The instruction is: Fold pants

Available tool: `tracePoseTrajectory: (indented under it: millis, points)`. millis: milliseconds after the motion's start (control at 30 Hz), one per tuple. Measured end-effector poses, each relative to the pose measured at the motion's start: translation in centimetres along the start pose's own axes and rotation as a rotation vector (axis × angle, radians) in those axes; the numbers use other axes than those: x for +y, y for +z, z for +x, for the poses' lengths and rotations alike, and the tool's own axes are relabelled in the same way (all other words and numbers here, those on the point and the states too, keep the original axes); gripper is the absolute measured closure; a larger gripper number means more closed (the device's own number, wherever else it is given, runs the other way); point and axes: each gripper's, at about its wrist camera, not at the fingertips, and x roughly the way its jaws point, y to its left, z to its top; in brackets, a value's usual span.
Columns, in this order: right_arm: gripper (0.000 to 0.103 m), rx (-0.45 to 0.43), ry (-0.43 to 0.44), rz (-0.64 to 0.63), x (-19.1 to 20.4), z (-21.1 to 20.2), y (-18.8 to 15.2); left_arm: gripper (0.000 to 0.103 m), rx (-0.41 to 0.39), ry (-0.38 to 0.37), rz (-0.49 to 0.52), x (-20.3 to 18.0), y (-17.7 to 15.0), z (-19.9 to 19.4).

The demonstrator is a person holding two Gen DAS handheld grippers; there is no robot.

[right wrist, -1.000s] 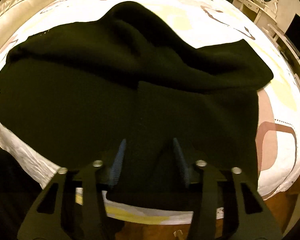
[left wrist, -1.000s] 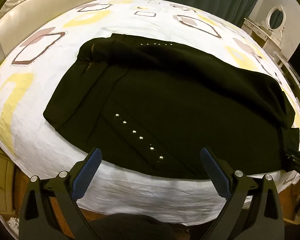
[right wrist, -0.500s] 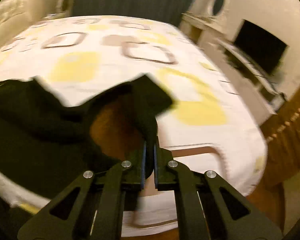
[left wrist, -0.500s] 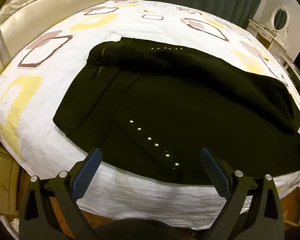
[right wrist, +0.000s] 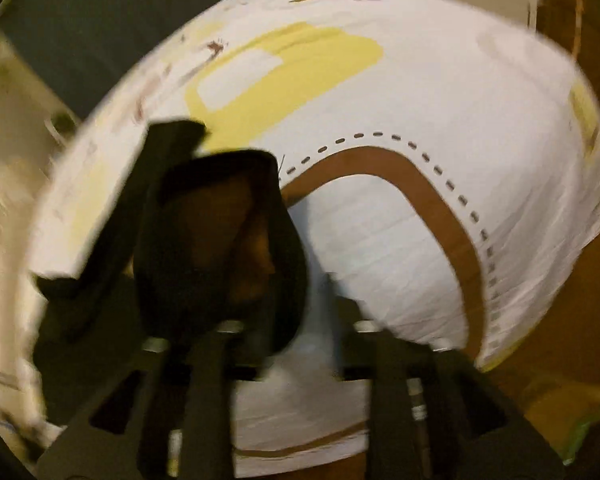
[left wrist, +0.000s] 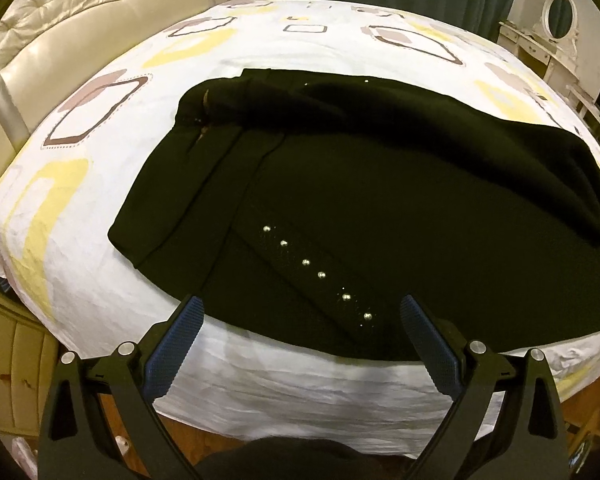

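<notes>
One pair of black pants [left wrist: 380,208] lies spread across the bed [left wrist: 100,288], waistband toward nine o'clock in the left wrist view and legs running off toward three o'clock, with one leg already doubled over along the far edge. The left gripper [left wrist: 300,316] hangs above the near edge of the bed at six o'clock, jaws spread wide and holding nothing, its blue pads [left wrist: 176,344] clear of the cloth. The right wrist view is heavily blurred; there the right gripper [right wrist: 260,336] appears to have a fold of the black pants [right wrist: 220,248] bunched at its tips, raised above the patterned bedsheet [right wrist: 400,220]. Whether its jaws are pinched on the cloth I cannot tell, since the fabric hides the fingertips. Judged step: carrying the leg end across toward the waistband to halve the garment. To do it well, the cloth should be carried high enough that the hem clears the bed, laid down square with the waistband edge, and let go only once it rests flat; the left gripper would do best pinning or smoothing the near edge so the lower layer does not drag. Count: one pair of pants, two grippers, six metal studs [left wrist: 305,261] in a diagonal row on the near panel, a further faint row at twelve o'clock too small to count.
</notes>
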Motion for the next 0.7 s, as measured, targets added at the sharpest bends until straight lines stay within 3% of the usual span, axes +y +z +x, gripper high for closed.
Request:
tracePoseTrajectory:
  millis: [33, 100, 233, 333, 400, 533, 600, 700]
  points:
    - [0.041, -0.009, 0.045, 0.028, -0.5, -0.4, 0.3, 0.005, 0.002, 0.003, -0.002, 0.0, 0.0, 0.1]
    - [0.037, 0.006, 0.108, 0.068, -1.1, -0.5, 0.9, 0.005, 0.004, 0.005, -0.007, 0.0, 0.1, 0.1]
    - [0.037, -0.013, 0.158, 0.154, -3.4, -1.4, 1.7, 0.005, 0.002, 0.007, -0.021, 0.0, 0.2, -0.1]
    - [0.036, 0.076, 0.240, 0.196, -4.0, -0.2, 1.4, 0.005, 0.003, 0.008, -0.022, -0.1, 0.3, 0.0]
    - [0.035, 0.074, 0.281, 0.208, -4.3, -0.5, 1.3, 0.005, 0.007, 0.015, -0.019, -0.2, 0.3, 0.1]
    - [0.034, -0.013, 0.276, 0.338, -6.7, -1.7, 1.8, 0.005, 0.011, 0.011, -0.025, -0.3, 0.4, 0.0]
    - [0.034, 0.021, 0.318, 0.360, -7.4, -1.2, 1.8, 0.005, 0.003, 0.013, -0.016, -0.6, 0.4, -0.2]
    - [0.031, 0.085, 0.313, 0.286, -6.5, -0.3, 2.2, 0.005, -0.005, 0.017, -0.004, -0.9, 0.5, -0.4]
